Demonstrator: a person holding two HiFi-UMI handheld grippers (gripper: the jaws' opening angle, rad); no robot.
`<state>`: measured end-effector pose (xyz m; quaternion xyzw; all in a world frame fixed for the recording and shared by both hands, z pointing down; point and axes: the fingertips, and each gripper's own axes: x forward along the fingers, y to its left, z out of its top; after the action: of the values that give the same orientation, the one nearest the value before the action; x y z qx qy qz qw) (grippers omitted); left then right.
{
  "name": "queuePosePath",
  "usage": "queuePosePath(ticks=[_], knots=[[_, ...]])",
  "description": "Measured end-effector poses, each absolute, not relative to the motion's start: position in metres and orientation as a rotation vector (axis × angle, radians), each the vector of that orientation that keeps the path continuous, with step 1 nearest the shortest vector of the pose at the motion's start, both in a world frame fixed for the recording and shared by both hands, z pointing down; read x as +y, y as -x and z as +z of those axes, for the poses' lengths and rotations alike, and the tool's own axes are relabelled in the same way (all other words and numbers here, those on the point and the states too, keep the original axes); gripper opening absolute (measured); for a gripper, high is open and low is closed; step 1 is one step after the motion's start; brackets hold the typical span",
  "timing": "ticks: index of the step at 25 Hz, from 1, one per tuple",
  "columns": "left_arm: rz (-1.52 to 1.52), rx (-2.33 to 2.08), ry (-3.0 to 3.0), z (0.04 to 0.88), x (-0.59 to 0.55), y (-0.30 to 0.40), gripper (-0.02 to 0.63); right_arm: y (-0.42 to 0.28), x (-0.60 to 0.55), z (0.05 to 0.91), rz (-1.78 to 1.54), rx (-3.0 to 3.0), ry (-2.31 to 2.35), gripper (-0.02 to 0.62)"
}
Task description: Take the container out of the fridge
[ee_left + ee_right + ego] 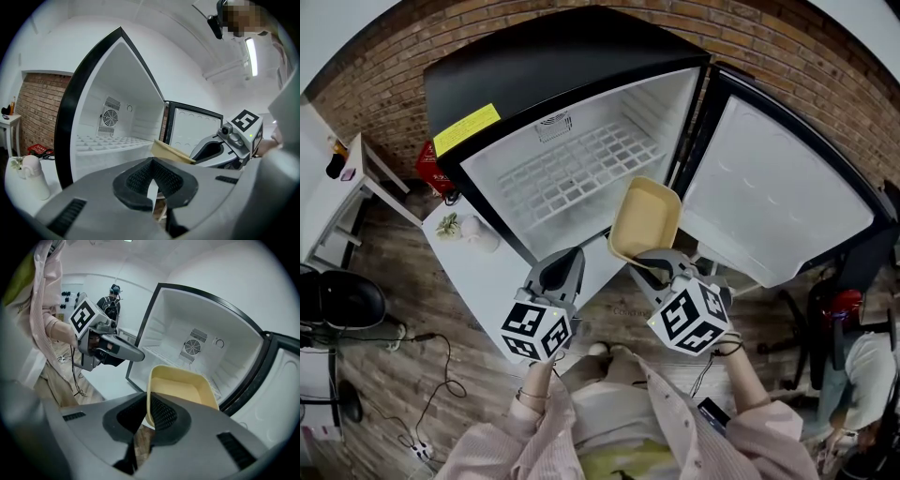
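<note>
Ok, container (645, 222) in R tongs (643, 266)

The fridge cavity (581, 112) opens at twelve o'clock above its wire shelf (572, 169); the swung door (778, 197) blocks two o'clock, the white table (492, 272) nine o'clock.

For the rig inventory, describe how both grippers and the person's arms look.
The two match: the left gripper and right gripper have smooth grey bodies, grey tongs lined with black ribbed pads, and a white cube printed with black square markers at the rear. The person wears pale pink sleeves.
</note>
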<state>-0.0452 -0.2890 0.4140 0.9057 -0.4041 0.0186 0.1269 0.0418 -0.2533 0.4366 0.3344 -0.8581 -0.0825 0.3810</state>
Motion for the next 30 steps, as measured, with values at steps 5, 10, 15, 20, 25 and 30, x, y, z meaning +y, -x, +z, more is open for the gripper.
queuePosePath(ticks=[5,10,15,20,25,30], knots=[[0.066,-1.191,-2.618,0.421,-0.281,0.046,-0.008,-0.044,-0.244,0.451,-0.153,-2.197,-0.829,0.025],[0.081,-1.204,-2.598,0.429,-0.276,0.048,-0.008,-0.042,-0.237,0.462,-0.095,-2.211,-0.797,0.023],[0.085,-1.220,-2.585,0.432,-0.273,0.049,-0.008,-0.038,-0.233,0.472,-0.076,-2.213,-0.750,0.023],[0.088,-1.236,-2.577,0.435,-0.271,0.051,-0.008,-0.037,-0.234,0.474,-0.040,-2.227,-0.741,0.021],[0.088,-1.245,-2.574,0.435,-0.270,0.052,-0.008,-0.036,-0.236,0.474,-0.035,-2.231,-0.740,0.021],[0.082,-1.255,-2.585,0.431,-0.271,0.053,-0.008,-0.035,-0.235,0.474,-0.026,-2.241,-0.727,0.021]])
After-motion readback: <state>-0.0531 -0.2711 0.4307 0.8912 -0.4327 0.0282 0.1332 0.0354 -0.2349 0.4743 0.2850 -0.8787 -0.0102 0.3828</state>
